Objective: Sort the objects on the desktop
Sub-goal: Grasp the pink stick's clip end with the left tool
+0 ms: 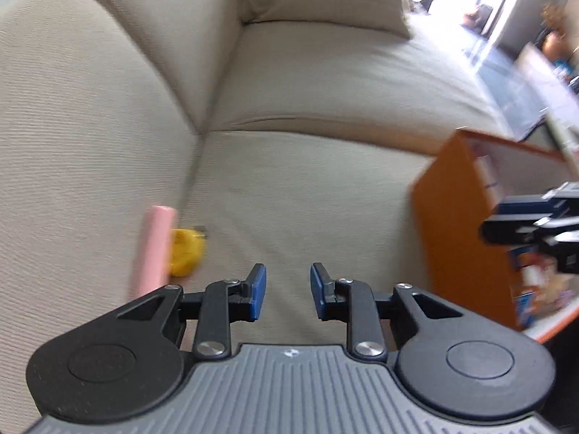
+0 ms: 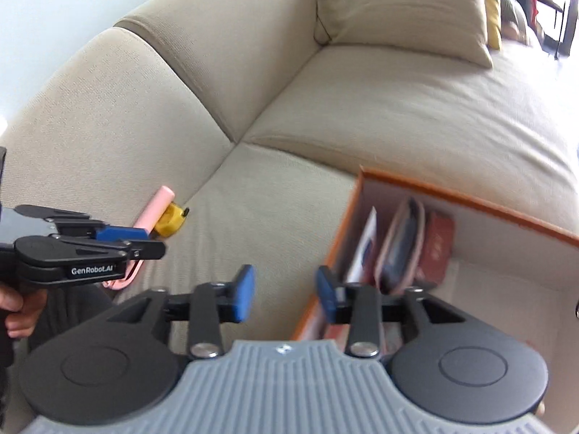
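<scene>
A pink stick-shaped object (image 1: 153, 249) lies on the beige sofa seat beside a yellow tape measure (image 1: 186, 253), close to the backrest crease. My left gripper (image 1: 288, 282) is open, with only sofa fabric between its blue pads; the pink object is to its left. In the right wrist view the left gripper (image 2: 153, 242) hangs just in front of the pink object (image 2: 159, 204) and the tape measure (image 2: 170, 222). My right gripper (image 2: 286, 285) is open and holds nothing, above the left wall of an orange box (image 2: 470, 199).
The orange box (image 1: 456, 231) stands on the seat at the right, and several flat items (image 2: 398, 246) stand upright inside it. A beige cushion (image 2: 401, 11) leans in the far sofa corner. A person's hand (image 2: 16, 311) grips the left gripper's handle.
</scene>
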The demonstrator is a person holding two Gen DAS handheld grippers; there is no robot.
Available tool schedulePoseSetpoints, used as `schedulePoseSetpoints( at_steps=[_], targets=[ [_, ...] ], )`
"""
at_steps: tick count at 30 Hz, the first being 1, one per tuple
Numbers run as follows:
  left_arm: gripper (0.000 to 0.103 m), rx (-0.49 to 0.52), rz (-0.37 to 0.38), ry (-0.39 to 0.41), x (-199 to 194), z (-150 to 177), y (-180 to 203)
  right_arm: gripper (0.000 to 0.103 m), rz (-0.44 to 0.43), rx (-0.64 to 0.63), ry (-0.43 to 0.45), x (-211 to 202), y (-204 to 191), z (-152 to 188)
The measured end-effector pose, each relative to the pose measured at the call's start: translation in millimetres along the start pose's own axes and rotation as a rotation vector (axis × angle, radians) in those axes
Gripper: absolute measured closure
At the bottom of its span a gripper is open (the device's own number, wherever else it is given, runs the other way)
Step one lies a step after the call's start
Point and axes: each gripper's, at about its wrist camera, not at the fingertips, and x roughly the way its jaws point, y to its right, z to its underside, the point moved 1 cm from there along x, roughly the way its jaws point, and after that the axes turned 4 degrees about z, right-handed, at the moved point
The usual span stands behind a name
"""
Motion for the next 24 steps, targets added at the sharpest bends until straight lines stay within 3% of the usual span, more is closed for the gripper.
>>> schedulePoseSetpoints(
  at_steps=[3, 5, 6, 8, 24],
  targets=[
    [0.071, 0.043, -0.139, -0.066, 16, 4, -19, 0.059, 0.014, -0.059, 0.003, 19, -27, -9],
    [0.063, 0.054, -0.173, -0.107, 26, 10, -31, 0.059, 0.026, -0.116, 0.009, 31, -46, -13],
    [0.054, 0.055, -0.183, -0.129, 31, 12, -36, 0.059, 0.019, -0.131, 0.000, 38, -53, -15],
    [0.049, 0.067, -0.195, -0.162, 39, 15, -42, 0.059, 0.004, -0.133, -0.031, 54, -63, -19],
    [0.046, 0.216, -0.251, -0.295, 79, 14, -49, 0.058, -0.014, -0.153, -0.152, 118, -93, -29]
  ],
)
